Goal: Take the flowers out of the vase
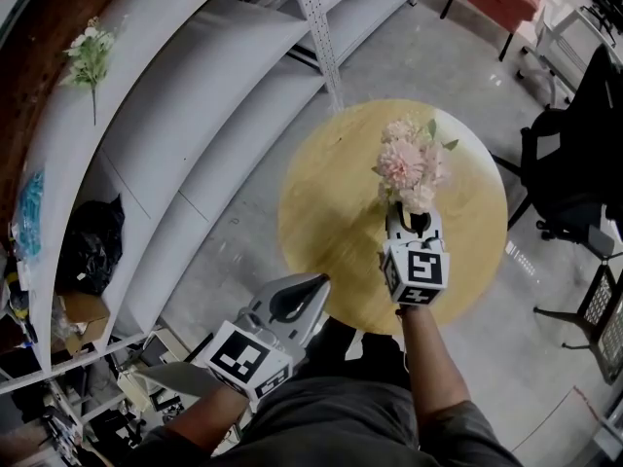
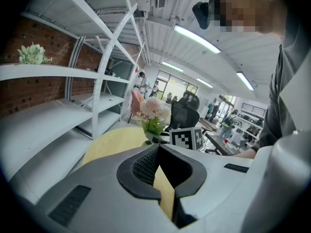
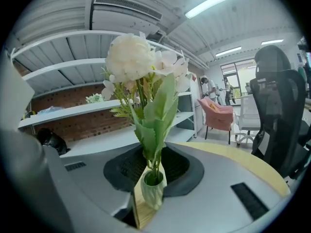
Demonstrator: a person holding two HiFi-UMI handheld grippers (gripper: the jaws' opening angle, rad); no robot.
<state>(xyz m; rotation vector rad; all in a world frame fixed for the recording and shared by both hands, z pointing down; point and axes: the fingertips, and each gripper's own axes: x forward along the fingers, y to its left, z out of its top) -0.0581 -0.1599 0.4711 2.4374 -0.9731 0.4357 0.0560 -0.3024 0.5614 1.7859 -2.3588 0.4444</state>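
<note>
**Head view.** A round table (image 1: 326, 212) of pale wood stands on a grey floor beside curved white shelving (image 1: 195, 95). Only this view shows both tools at once. The right gripper (image 1: 414, 217) reaches over the near rim to the foot of the flowers (image 1: 409, 163). The left gripper (image 1: 319, 282) hangs at the table's near-left rim, apart from them.

**Right gripper view.** A small, ribbed, pale green vase (image 3: 153, 192) stands upright between the dark, textured pads, and the jaws are closed in on its sides. Green stems and broad leaves rise from it to full, cream-pink blooms.

**Left gripper view.** The jaws meet at their tips with nothing between them. The bouquet stands well ahead, just beside the right gripper's marker cube (image 2: 187, 139).
</note>
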